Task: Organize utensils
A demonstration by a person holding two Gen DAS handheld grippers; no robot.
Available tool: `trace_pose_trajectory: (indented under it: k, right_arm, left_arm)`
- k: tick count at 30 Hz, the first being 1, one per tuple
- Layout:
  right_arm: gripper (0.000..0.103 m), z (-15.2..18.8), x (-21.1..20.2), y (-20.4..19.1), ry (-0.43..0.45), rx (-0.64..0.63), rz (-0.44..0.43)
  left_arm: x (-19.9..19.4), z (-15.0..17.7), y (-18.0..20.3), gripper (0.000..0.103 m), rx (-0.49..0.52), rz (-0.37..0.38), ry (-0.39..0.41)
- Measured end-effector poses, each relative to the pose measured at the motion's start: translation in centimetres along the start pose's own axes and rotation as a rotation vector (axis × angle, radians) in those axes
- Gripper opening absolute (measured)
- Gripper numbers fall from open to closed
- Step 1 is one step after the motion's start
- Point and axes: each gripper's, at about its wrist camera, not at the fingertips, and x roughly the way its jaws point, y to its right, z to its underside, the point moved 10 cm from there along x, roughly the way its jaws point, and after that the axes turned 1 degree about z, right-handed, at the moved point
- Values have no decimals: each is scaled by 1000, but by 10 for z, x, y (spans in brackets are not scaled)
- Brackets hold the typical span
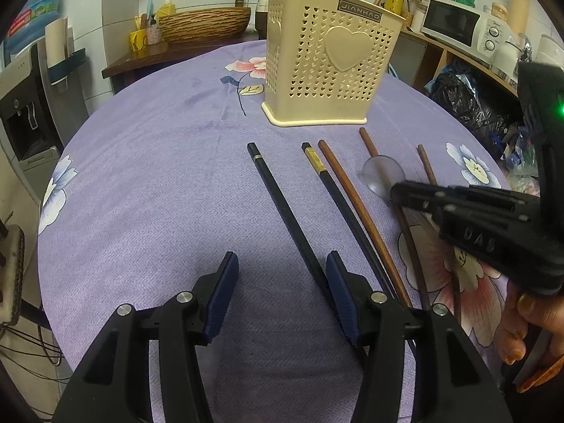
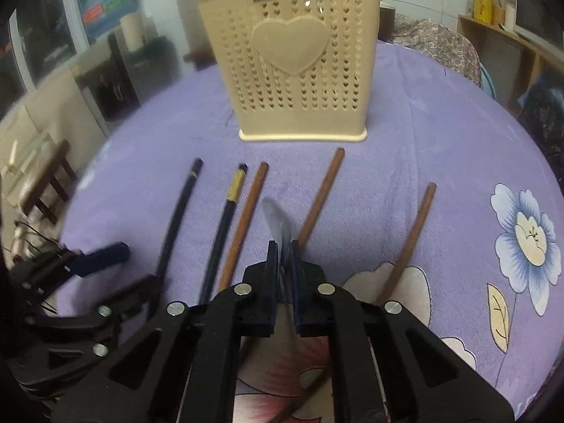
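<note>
While purple-clothed tabletop (image 1: pixel 158 162) carries cream holder (image 2: pixel 292 67) at far side, chopsticks (image 2: pixel 243 225) lie lengthwise toward it; right gripper (image 2: pixel 282 246) clamped on clear spoon (image 2: pixel 278 222), holder straight ahead; left gripper (image 1: pixel 278 268) apart, beside black chopstick (image 1: pixel 278 201).

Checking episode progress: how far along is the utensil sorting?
Done: a few handles already stand in the holder. In hand: the right gripper is shut on a clear spoon, not yet at the holder. The left gripper is open, holding nothing. Left: five chopsticks on the purple cloth, two black, three brown.
</note>
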Motion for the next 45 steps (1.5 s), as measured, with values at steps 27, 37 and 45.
trace_pose_trajectory:
  k: [27,37,45]
  right_arm:
    - [43,-7,-1,108,-64,198,232]
    - [16,-34,24,108,-73,174,315]
    - [10,-42,30,111,-43,245,205]
  left_arm:
    - [15,-19,-8,52,-12,-12,-23]
    - [52,-64,-17,32,1,-83,-55]
    - [57,-72,-16,10,18,-97,-57]
